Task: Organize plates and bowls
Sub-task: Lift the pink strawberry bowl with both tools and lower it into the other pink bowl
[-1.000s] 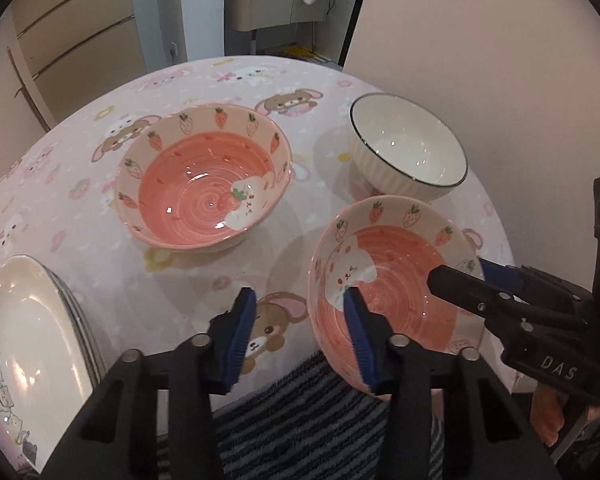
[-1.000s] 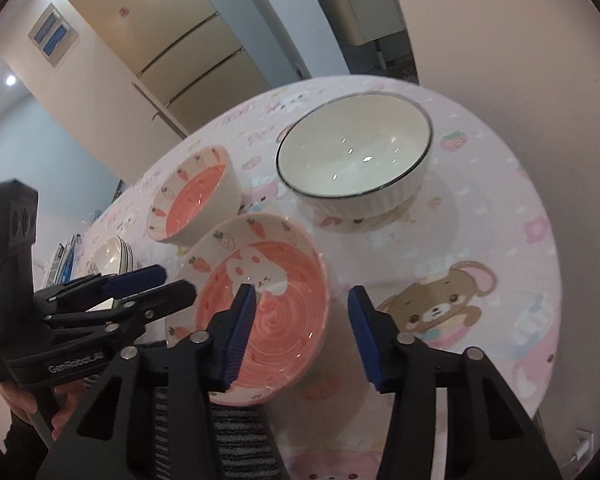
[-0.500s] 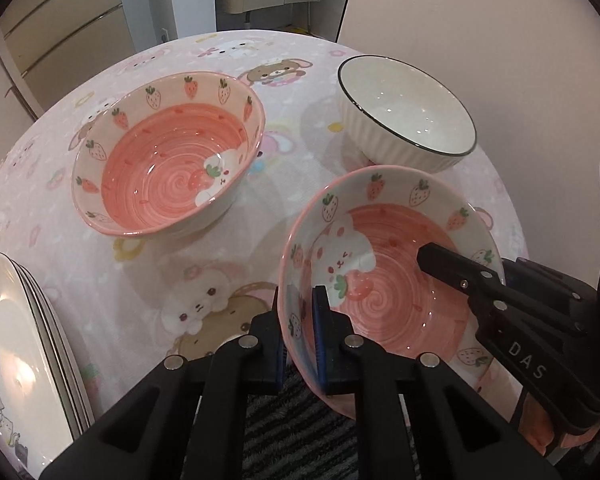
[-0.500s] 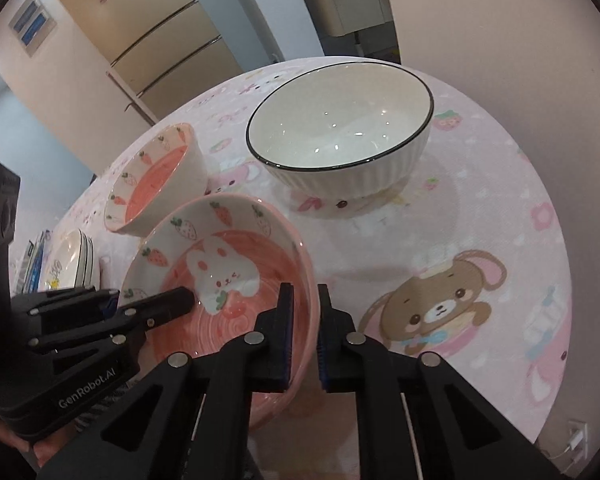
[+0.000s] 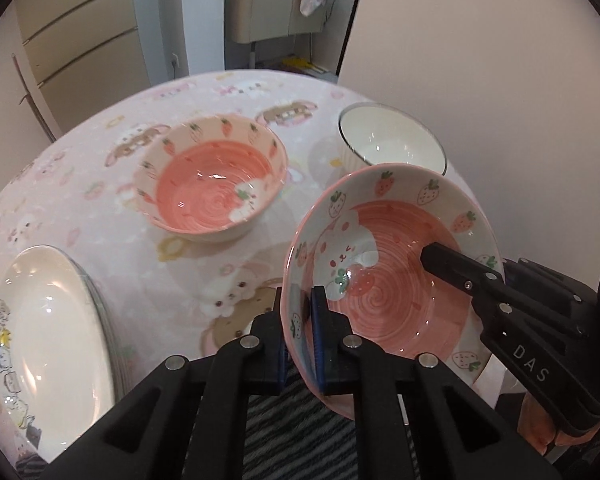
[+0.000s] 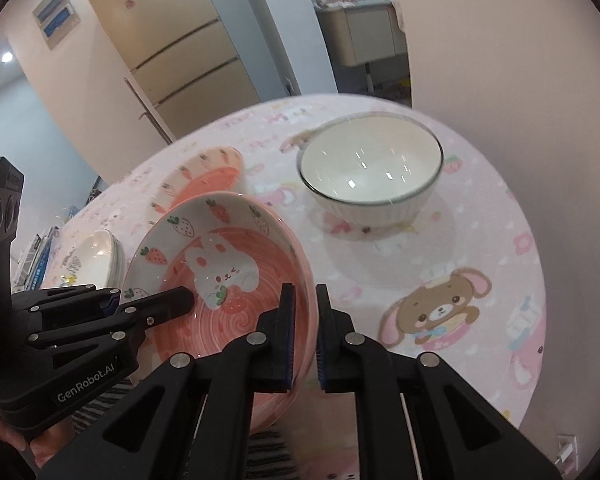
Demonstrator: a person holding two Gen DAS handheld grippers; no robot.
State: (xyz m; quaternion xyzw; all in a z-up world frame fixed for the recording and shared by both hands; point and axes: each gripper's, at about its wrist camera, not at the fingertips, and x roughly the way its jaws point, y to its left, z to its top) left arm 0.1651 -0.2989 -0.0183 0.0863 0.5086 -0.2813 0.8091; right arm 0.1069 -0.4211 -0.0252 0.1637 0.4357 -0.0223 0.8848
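Observation:
A pink strawberry bowl (image 5: 396,276) with a rabbit picture hangs above the table's near edge, held by both grippers. My left gripper (image 5: 300,340) is shut on its left rim; my right gripper (image 6: 305,336) is shut on its right rim. The same bowl (image 6: 220,276) fills the lower left of the right wrist view, tilted. A second pink bowl (image 5: 214,184) with carrots on its rim sits on the table behind it. A white bowl with a dark rim (image 5: 392,144) stands at the far right, seen also as the white bowl (image 6: 370,168).
A stack of white plates (image 5: 48,332) lies at the table's left edge. The round table (image 5: 100,200) has a pink cartoon cloth. A wall runs close along the right side. Cabinets and a fridge stand beyond the table.
Both grippers closed on the strawberry bowl's opposite rims, then lifted it off the table; it now hangs higher and tilted.

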